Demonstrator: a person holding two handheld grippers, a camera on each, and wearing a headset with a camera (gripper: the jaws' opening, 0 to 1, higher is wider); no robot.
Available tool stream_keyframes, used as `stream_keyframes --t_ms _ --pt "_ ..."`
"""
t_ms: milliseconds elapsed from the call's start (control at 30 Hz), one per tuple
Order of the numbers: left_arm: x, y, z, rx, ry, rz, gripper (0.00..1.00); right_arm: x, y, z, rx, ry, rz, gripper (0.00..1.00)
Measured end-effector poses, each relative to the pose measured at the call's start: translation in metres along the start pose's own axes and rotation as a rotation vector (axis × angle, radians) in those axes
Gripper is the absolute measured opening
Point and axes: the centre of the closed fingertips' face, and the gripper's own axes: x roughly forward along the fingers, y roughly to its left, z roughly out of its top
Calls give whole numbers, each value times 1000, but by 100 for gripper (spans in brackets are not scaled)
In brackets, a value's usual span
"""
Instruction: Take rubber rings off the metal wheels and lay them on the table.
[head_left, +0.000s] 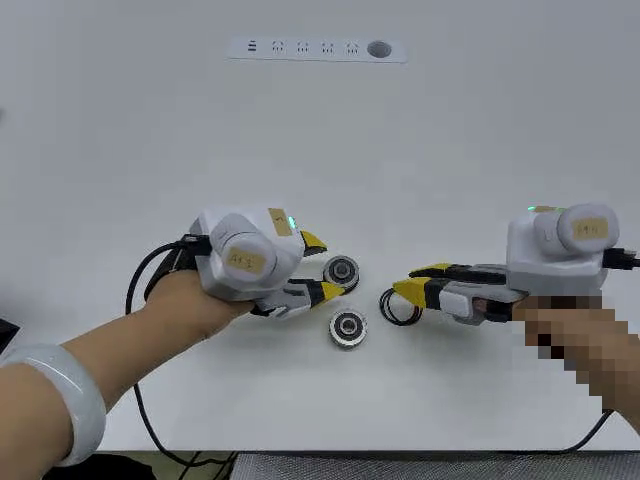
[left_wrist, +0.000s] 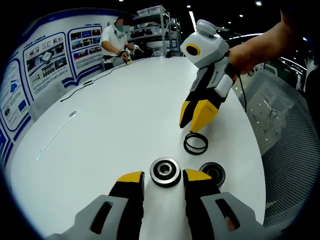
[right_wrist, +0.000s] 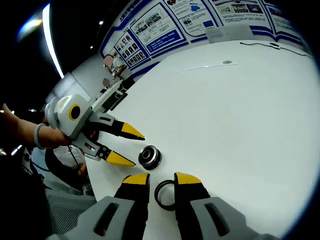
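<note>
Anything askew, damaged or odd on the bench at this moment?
Nothing stands out. Both metal wheels lie flat on the white table, one between the tips of the open left gripper. The rubber rings lie flat at the open right gripper. No damage or spill shows.

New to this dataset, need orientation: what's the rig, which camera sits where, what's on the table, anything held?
No robot arm here: a person holds a two-jaw tool in each hand. The head view comes from a headset camera looking down. The other two come from fisheye cameras riding on the left hand-held gripper and the right hand-held gripper. On the white table lie two metal wheels: the far wheel sits between the left one's open jaws, the near wheel lies free. The black rubber rings lie at the right one's open jaws. Nothing looks gripped.
</note>
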Motion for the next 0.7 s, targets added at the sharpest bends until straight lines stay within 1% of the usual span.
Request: stream_keyframes --t_ms 233,367,433,700 --pt "4 0 1 3 7 -2 29 5 7 5 37 -27 18 20" --pt "5 -1 1 6 13 -6 26 8 10 6 53 -30 28 20" --pt "6 -1 -1 6 23 -5 25 10 13 5 58 -30 33 20" --pt "9 -2 0 18 31 -12 20 13 18 6 74 -38 43 19"
